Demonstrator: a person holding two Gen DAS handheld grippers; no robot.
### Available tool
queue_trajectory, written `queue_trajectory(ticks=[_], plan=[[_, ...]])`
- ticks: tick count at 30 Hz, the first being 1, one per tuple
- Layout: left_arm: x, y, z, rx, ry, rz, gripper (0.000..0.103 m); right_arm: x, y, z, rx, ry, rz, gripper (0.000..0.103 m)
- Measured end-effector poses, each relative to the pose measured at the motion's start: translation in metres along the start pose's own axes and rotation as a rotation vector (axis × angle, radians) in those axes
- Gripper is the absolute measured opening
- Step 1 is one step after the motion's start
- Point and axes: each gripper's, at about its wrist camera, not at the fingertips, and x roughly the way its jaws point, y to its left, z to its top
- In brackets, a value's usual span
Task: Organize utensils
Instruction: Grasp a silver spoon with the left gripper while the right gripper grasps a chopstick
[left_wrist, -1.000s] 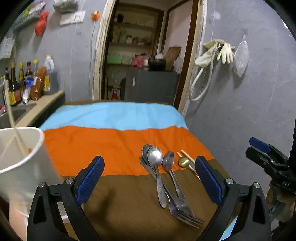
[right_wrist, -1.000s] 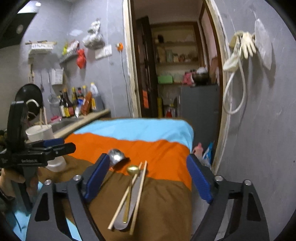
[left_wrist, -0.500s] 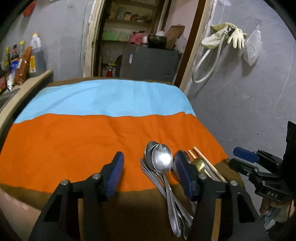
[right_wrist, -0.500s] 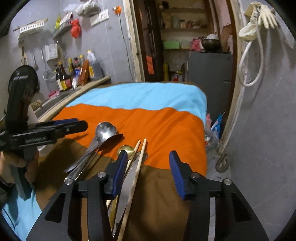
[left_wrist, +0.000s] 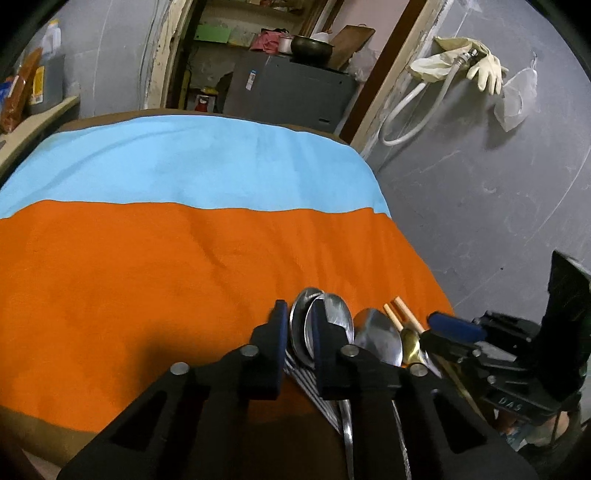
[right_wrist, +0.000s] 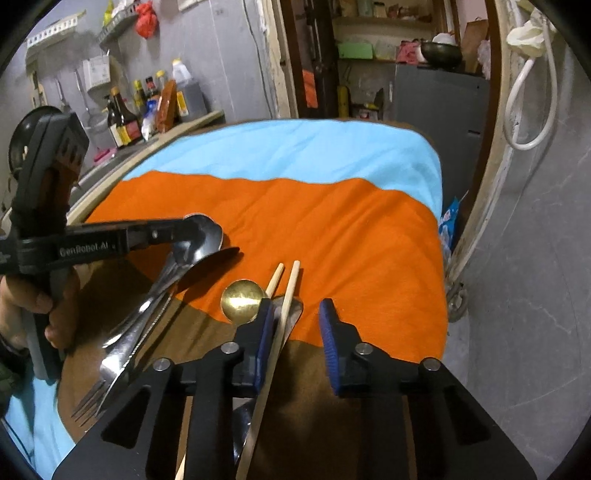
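- Now both grippers have just been closing over cutlery on the striped cloth-covered table (left_wrist: 184, 277).
- Left gripper (left_wrist: 297, 325), nearly shut, pinches a steel spoon (left_wrist: 334, 308).
- Right gripper (right_wrist: 297, 328), half closed, has chopsticks (right_wrist: 286, 314) beside one pad, not yet pinched.
- Best to centre them before squeezing.

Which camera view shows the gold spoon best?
The right wrist view: the gold spoon shows its whole round bowl beside the chopsticks. In the left wrist view only a sliver shows, behind the left gripper.
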Motion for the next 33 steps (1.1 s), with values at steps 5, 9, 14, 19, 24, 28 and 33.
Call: queue_trajectory(ticks=[5,9,14,19,24,28,33], plan=[[0.0,0.007,0.001,-0.029,0.008,-0.043,0.003,-0.001,-0.005,0.001,0.026,-0.002,0.02,0.007],[-0.005,0.009,0.001,-0.037,-0.007,-0.043,0.002,-0.004,-0.004,0.0,0.021,-0.013,0.004,0.004],[-0.016,0.005,0.0,-0.027,-0.056,0.01,0.002,-0.008,-0.008,-0.003,0.031,-0.032,-0.056,0.004],[-0.025,-0.004,-0.003,0.019,-0.098,0.051,0.001,-0.004,-0.014,-0.005,0.042,-0.012,-0.058,0.004],[-0.019,-0.006,-0.004,0.035,-0.084,0.054,0.001,-0.008,-0.014,-0.002,0.051,-0.024,-0.023,0.005],[-0.016,0.0,-0.002,0.009,-0.074,0.037,0.001,-0.004,-0.008,0.002,0.045,-0.015,-0.008,0.006],[-0.017,0.0,-0.002,0.009,-0.068,0.024,0.001,0.007,-0.002,0.013,0.036,0.018,0.004,0.007]])
